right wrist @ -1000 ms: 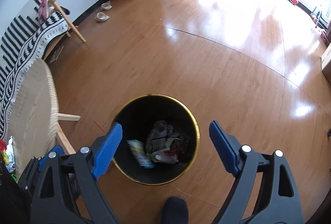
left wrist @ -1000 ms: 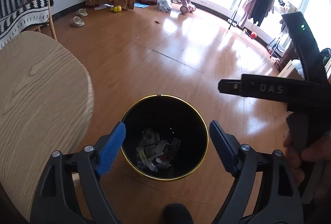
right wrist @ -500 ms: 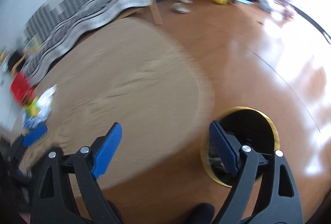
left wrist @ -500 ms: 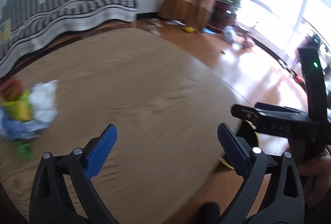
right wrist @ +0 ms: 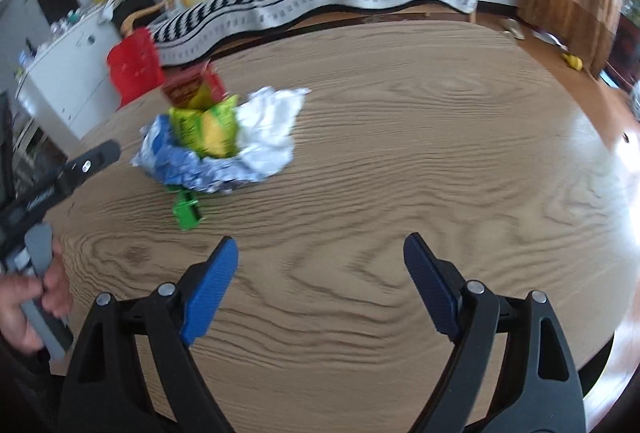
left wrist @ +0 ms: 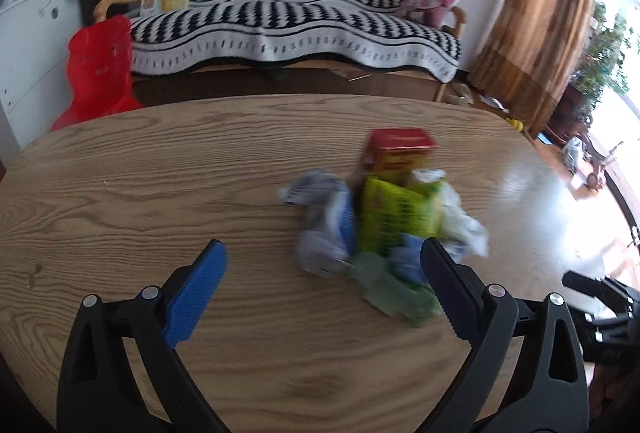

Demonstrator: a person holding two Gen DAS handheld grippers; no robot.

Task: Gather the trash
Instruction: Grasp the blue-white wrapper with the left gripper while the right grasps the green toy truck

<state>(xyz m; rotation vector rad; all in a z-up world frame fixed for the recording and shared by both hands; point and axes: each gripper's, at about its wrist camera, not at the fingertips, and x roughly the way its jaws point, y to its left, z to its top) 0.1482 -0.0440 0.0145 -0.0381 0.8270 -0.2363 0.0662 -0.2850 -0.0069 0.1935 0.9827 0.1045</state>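
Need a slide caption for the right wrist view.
Open right claw over wooden table, trash pile ahead-left.

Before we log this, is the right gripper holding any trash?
No, the right gripper stands open over bare table, apart from the trash pile.

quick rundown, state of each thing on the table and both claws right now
left claw: open, nothing between its pads
right claw: open, empty, over bare table
red box: upright at the far edge of the trash pile
yellow-green packet: crumpled, leaning on the box
white wrapper: crumpled, lying flat
blue-white wrapper: crumpled, blurred
green scrap: lying loose on the table
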